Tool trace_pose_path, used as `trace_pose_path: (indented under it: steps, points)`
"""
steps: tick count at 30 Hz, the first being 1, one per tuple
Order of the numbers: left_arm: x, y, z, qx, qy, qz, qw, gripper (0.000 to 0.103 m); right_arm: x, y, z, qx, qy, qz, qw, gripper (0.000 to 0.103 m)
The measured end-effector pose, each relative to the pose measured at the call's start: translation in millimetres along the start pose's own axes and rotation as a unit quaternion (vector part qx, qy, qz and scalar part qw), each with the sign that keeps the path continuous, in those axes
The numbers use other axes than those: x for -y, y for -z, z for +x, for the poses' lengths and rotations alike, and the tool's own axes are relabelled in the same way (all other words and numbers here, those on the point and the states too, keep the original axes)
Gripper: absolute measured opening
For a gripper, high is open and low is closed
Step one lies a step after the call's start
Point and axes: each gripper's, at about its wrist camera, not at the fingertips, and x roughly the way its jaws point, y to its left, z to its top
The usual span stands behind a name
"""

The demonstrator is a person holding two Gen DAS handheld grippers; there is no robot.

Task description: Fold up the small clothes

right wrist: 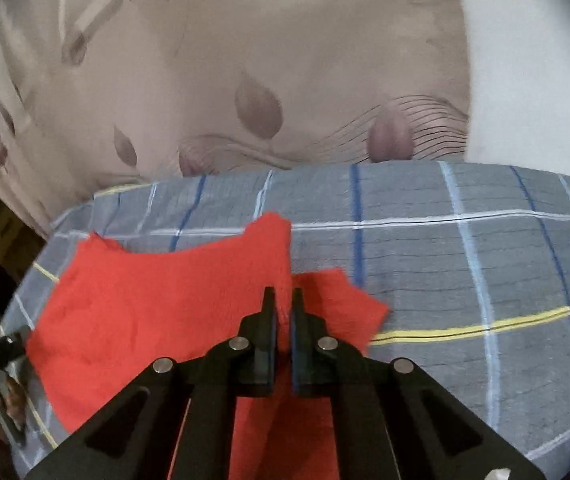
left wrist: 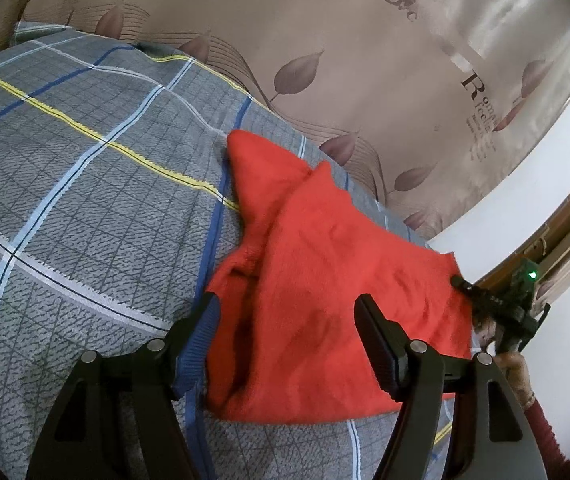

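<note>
Both tongs work a small red fleece garment (left wrist: 325, 280) on grey plaid bedding (left wrist: 85, 160): right gripper (right wrist: 283, 300) pinching cloth, left gripper (left wrist: 287, 308) agape, so a hasty pull risks undoing the fold.

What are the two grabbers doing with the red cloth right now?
Left gripper open over the red cloth. Right gripper shut, pinching the cloth's edge. Cloth partly folded on the checked bedspread. Nothing in the way.

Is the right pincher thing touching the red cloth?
Touching. In the right wrist view the right gripper has its jaws nearly shut, pinching a fold of the red garment.
</note>
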Motion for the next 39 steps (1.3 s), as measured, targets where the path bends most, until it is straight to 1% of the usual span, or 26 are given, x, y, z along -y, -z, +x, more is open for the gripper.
trace_pose_path:
  steps: [2, 4, 6, 7, 8, 10, 12, 15, 17, 18, 19, 20, 21, 22, 24, 25, 26, 29, 30, 31, 32, 35, 36, 37, 38, 39]
  points:
    - [1, 0, 0, -0.001, -0.002, 0.002, 1.0, 0.07, 3, 2, 7, -0.016, 0.022, -0.013, 1.0, 0.004]
    - [2, 0, 0, -0.001, -0.003, 0.001, 1.0, 0.07, 6, 6, 17, -0.028, 0.028, -0.013, 0.999, 0.004]
    - [1, 0, 0, -0.001, -0.003, 0.001, 1.0, 0.07, 7, 11, 25, -0.029, 0.029, -0.01, 0.999, 0.004]
    - [1, -1, 1, -0.002, -0.003, 0.001, 1.0, 0.07, 6, 14, 26, -0.023, 0.026, -0.012, 0.999, 0.005]
    - [1, -1, 1, -0.003, -0.004, 0.001, 1.0, 0.07, 5, 16, 27, -0.015, 0.02, -0.012, 1.0, 0.009]
    - [1, -1, 2, -0.003, -0.004, 0.002, 1.0, 0.071, 5, 16, 27, -0.007, 0.014, -0.011, 1.0, 0.009]
    - [1, -1, 1, -0.003, -0.003, 0.002, 1.0, 0.071, 10, 14, 22, 0.004, 0.015, 0.002, 1.0, 0.022]
    - [1, -1, 1, -0.001, -0.003, 0.0, 1.0, 0.071, 11, 13, -4, 0.047, 0.03, 0.018, 0.998, 0.026]
    - [0, 0, 1, -0.001, -0.003, 0.0, 1.0, 0.071, 1, 14, -24, 0.078, 0.02, 0.012, 0.997, 0.027]
    - [0, 0, 1, -0.002, -0.003, 0.0, 1.0, 0.071, -6, 14, -28, 0.083, 0.016, 0.0, 0.996, 0.031]
    - [0, 0, 1, -0.001, -0.003, 0.0, 1.0, 0.071, -15, 16, -30, 0.08, 0.017, -0.018, 0.996, 0.035]
    - [0, -1, 1, -0.001, -0.005, 0.0, 1.0, 0.071, -26, 19, -27, 0.069, 0.023, -0.042, 0.996, 0.043]
    - [1, 0, 0, 0.0, -0.008, 0.0, 1.0, 0.071, -33, 22, -22, 0.057, 0.028, -0.059, 0.996, 0.048]
    - [1, 0, -2, 0.005, -0.018, -0.001, 0.9998, 0.071, -39, 27, -13, 0.037, 0.037, -0.076, 0.996, 0.048]
    - [-1, 0, -2, 0.006, -0.047, -0.006, 0.9988, 0.071, -37, 33, 2, 0.006, 0.06, -0.082, 0.995, 0.049]
    - [-3, 1, -4, 0.006, -0.047, -0.008, 0.9988, 0.071, -31, 35, 13, -0.02, 0.069, -0.076, 0.995, 0.05]
    - [-2, 1, -5, 0.005, -0.054, -0.005, 0.9985, 0.071, -22, 38, 23, -0.047, 0.064, -0.059, 0.995, 0.051]
    - [6, 4, -9, -0.006, -0.075, 0.03, 0.9967, 0.071, -11, 33, 3, -0.019, 0.042, -0.015, 0.999, 0.051]
    - [10, 5, -11, -0.009, -0.074, 0.042, 0.9963, 0.071, -8, 31, -6, -0.006, 0.032, -0.005, 0.999, 0.051]
    - [14, 6, -16, -0.01, -0.067, 0.059, 0.996, 0.071, -6, 31, -21, 0.019, 0.022, 0.002, 1.0, 0.051]
    - [19, 5, -20, -0.009, -0.062, 0.072, 0.9954, 0.071, -6, 33, -29, 0.033, 0.022, 0.004, 0.999, 0.053]
    - [37, -8, -27, -0.009, -0.039, 0.117, 0.9923, 0.072, -6, 42, -52, 0.071, 0.018, 0.008, 0.997, 0.063]
    - [42, -15, -27, -0.011, -0.031, 0.128, 0.9912, 0.077, -8, 44, -56, 0.079, 0.017, 0.008, 0.997, 0.065]
    - [47, -24, -23, -0.019, -0.023, 0.136, 0.9903, 0.082, -7, 47, -58, 0.085, 0.017, 0.009, 0.996, 0.066]
    - [49, -31, -17, -0.031, -0.019, 0.136, 0.9901, 0.089, -7, 51, -58, 0.087, 0.019, 0.012, 0.996, 0.068]
    - [48, -41, -6, -0.051, -0.014, 0.131, 0.9899, 0.089, -7, 53, -56, 0.086, 0.018, 0.016, 0.996, 0.069]
